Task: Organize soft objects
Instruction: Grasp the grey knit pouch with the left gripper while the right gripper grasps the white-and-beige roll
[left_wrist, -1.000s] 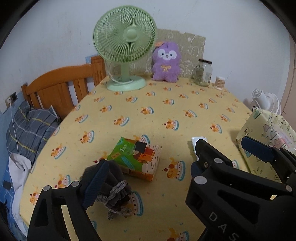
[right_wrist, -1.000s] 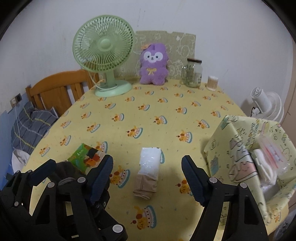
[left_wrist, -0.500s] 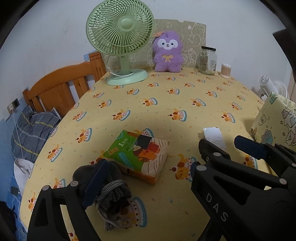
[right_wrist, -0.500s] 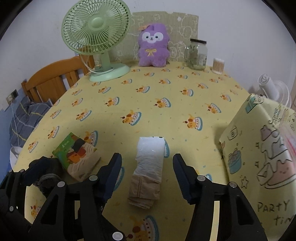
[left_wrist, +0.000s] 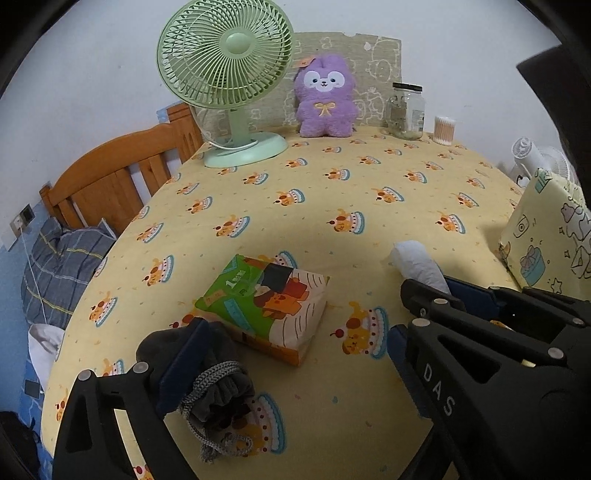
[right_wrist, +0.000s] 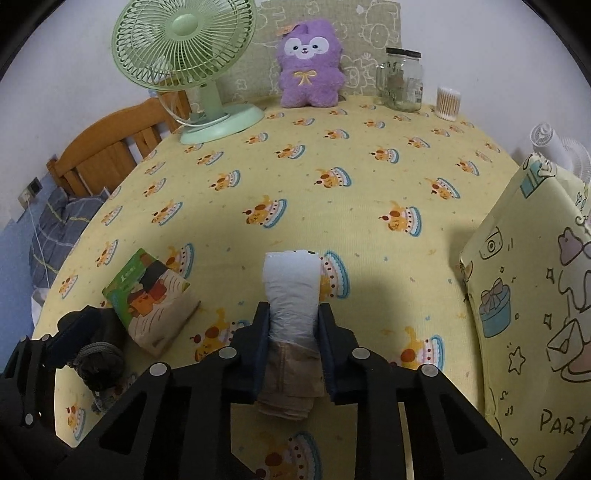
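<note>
My right gripper (right_wrist: 291, 343) is shut on a soft white and tan packet (right_wrist: 291, 291) that lies on the yellow tablecloth; the packet's white end also shows in the left wrist view (left_wrist: 417, 264). My left gripper (left_wrist: 288, 358) is open, low over the table. Its left finger rests against a dark grey drawstring pouch (left_wrist: 218, 398), which also shows in the right wrist view (right_wrist: 99, 365). A green and tan tissue pack (left_wrist: 266, 306) lies just ahead of the pouch, between the fingers' lines, and shows in the right wrist view (right_wrist: 151, 299).
A yellow patterned fabric bin (right_wrist: 532, 295) stands at the right table edge. At the back stand a green fan (left_wrist: 229, 85), a purple plush (left_wrist: 325, 99), a glass jar (left_wrist: 406, 110) and a cotton swab tub (left_wrist: 445, 130). A wooden headboard (left_wrist: 114, 177) is to the left.
My right gripper moved forward and down and closed its fingers on the white and tan packet. My left gripper shifted slightly, staying open beside the pouch.
</note>
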